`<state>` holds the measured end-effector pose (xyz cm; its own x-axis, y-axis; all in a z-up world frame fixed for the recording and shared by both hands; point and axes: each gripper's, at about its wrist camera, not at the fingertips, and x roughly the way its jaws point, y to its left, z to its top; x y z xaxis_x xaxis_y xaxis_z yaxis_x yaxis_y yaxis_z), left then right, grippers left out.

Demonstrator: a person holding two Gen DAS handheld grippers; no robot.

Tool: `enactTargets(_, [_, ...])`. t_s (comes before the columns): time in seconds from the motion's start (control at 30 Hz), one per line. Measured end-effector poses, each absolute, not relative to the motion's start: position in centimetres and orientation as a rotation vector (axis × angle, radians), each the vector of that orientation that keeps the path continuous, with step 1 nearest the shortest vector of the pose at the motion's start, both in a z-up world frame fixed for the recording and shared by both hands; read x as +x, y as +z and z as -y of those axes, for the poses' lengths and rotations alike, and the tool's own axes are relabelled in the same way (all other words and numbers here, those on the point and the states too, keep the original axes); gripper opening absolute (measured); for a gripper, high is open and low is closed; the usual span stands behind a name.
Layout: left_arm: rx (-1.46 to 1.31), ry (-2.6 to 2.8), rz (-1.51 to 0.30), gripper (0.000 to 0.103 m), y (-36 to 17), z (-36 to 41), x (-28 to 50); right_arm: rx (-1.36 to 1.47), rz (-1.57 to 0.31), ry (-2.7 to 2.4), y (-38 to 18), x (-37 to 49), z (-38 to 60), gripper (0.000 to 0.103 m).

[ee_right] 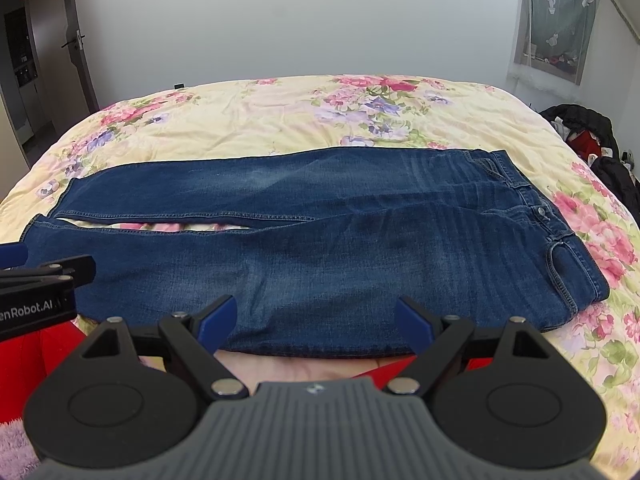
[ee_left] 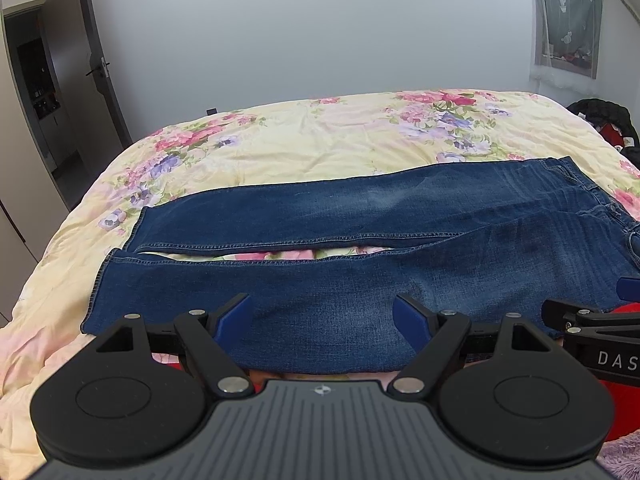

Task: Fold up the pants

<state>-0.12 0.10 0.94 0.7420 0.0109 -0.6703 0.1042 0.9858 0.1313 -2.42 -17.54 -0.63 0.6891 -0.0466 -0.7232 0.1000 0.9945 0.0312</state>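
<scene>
The pants (ee_left: pixel 320 240) lie flat across the bed (ee_left: pixel 280 132), leg hems toward nine o'clock, waistband (ee_right: pixel 552 216) toward three, the two legs parted by a thin gap. No fold looks made yet. The left claw (ee_left: pixel 323 312) hovers wide apart over the near leg; the right claw (ee_right: pixel 316 318), likewise spread and empty, hangs over the near edge by the hip. Next, I judge, each must pinch that near edge and carry it over the far leg. A door (ee_left: pixel 100 64) stands at ten o'clock; dark clothes (ee_right: pixel 592 140) are heaped at two, clear of the work.
</scene>
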Motion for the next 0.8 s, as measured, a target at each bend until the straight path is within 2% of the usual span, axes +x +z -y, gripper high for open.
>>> enactTargets(0.8, [0.165,-0.049,-0.730,0.093,1.26,-0.17,-0.26,0.073,-0.811,-0.081,-0.82,-2.49,17.67,0.082])
